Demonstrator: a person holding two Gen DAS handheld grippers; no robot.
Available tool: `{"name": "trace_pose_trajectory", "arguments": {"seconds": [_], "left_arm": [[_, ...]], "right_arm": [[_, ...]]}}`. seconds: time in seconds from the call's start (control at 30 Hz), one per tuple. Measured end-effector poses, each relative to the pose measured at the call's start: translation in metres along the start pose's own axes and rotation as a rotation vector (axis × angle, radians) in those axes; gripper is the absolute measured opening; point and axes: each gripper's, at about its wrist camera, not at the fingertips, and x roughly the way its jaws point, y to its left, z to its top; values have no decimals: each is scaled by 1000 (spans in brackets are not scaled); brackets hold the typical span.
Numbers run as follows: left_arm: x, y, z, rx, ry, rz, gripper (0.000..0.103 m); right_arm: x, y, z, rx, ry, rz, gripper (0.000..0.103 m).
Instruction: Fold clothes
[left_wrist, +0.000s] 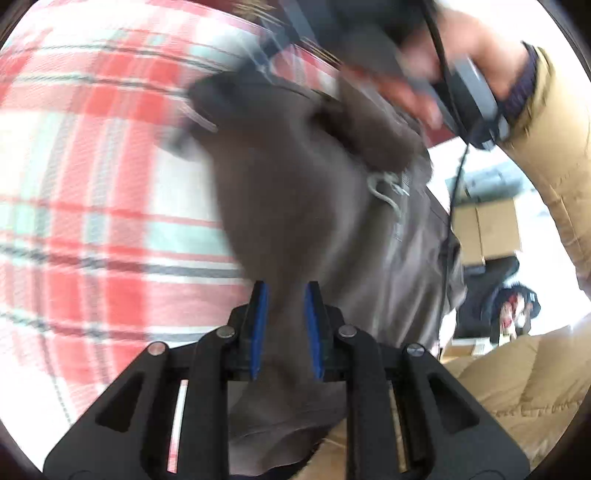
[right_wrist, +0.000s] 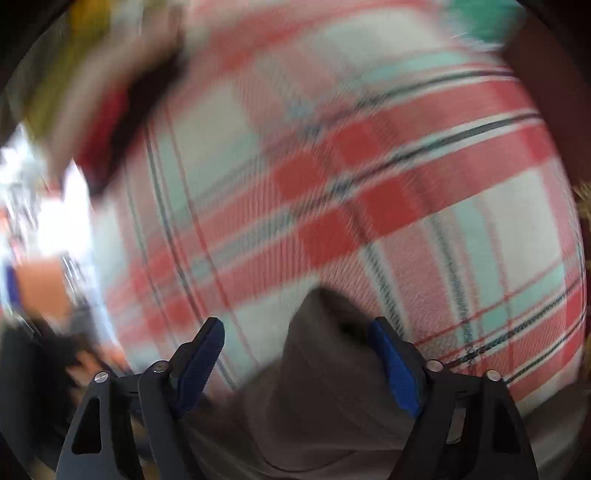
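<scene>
Brown garment (left_wrist: 325, 206), one piece only, hangs between the two grippers over a plaid cloth (left_wrist: 92, 184) in red, white and pale green. The left gripper (left_wrist: 286, 328) has its jaws nearly closed, and a fold of the brown fabric passes between the blue pads (left_wrist: 260, 325), so it seems pinched there. In the right wrist view, the right gripper (right_wrist: 299, 354) stands partly open; a peak of the same garment (right_wrist: 325, 369) rises between the pads and touches the right one, while the left pad (right_wrist: 201, 363) is apart from the fabric. It does not hold the fabric firmly.

Both views are blurred, so small details cannot be read. The risk, as a judgement: if the right jaws do not catch the fabric, that corner can slip out and the fold will fall crooked. A drawstring (left_wrist: 386, 192) could also be caught.

Count: one garment, two grippers, one plaid cloth, one cardboard box (left_wrist: 487, 229) in the background.
</scene>
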Motion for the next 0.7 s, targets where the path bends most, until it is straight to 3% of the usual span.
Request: {"name": "trace_pose_trajectory", "arguments": {"seconds": [0.03, 0.1, 0.27, 0.4, 0.5, 0.63, 0.7], "left_arm": [[-5, 9, -1, -22, -8, -4, 22], [-11, 25, -4, -66, -24, -11, 21], [-10, 41, 1, -120, -35, -44, 21], [6, 38, 25, -116, -21, -115, 22], [27, 21, 45, -77, 16, -161, 22], [67, -6, 62, -26, 104, -213, 22], [90, -18, 68, -4, 159, -207, 32]], "right_arm": [[-4, -2, -8, -2, -15, 0, 26], [-15, -9, -25, 6, -63, 20, 20], [-90, -32, -122, 164, -329, 175, 18], [-117, -36, -209, 279, -449, 255, 18], [-95, -37, -265, 375, -426, 270, 18], [-28, -42, -322, 555, -307, 287, 18], [-7, -45, -337, 619, -304, 314, 18]]}}
